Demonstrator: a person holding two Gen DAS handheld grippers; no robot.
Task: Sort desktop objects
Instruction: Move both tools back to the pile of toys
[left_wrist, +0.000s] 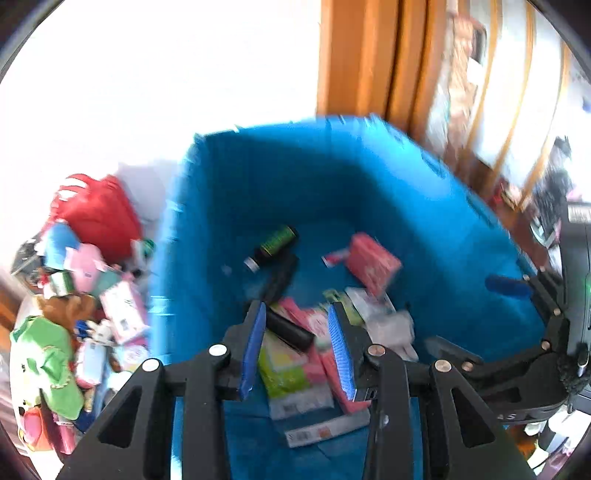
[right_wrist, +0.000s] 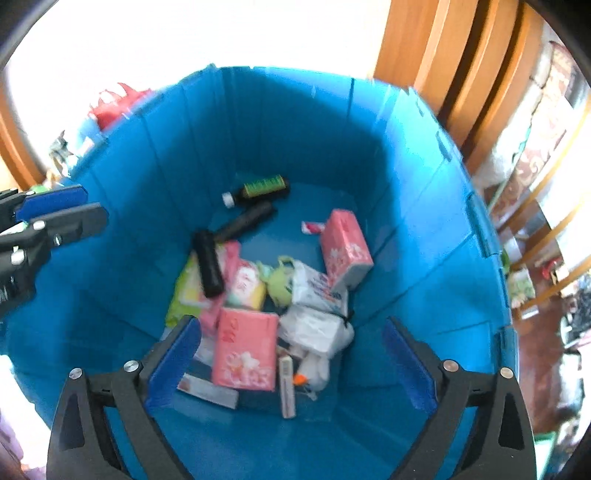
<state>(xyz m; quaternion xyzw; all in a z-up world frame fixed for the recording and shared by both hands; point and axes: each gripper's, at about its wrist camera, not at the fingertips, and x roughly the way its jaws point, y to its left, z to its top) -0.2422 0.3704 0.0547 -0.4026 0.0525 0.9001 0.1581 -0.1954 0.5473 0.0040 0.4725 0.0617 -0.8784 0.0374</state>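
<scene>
Currently I hold both grippers above the blue bin (right_wrist: 406, 206), each pointing down into it.

Left gripper (left_wrist: 297, 345): its jaws stand at a narrow gap. Nothing is clamped between the blue pads (left_wrist: 252, 350); the items seen through the gap lie on the bin floor below.

Right gripper (right_wrist: 291, 360): its jaws are spread wide and hold nothing. In the left wrist view this gripper shows at the right edge, over the bin.

Bin contents, as I read them from the right wrist view:
- a dark bottle (right_wrist: 258, 188) with a green label and white cap, lying at the far end of the floor;
- two black cylinders (right_wrist: 208, 264), one just beside the bottle, the other resting on a yellow-green pack (right_wrist: 184, 291);
- a pink pack (right_wrist: 245, 349) lying flat near the middle;
- a pink box (right_wrist: 345, 245) tilted against the right wall;
- white packets (right_wrist: 314, 325) between the pink pack and the pink box.

Unsorted items (left_wrist: 88, 295) are heaped on the tabletop to the left of the bin, with a red bag (left_wrist: 98, 212) at the far end of the heap. The left wrist view is blurred, so I cannot identify the smaller pieces there.
</scene>
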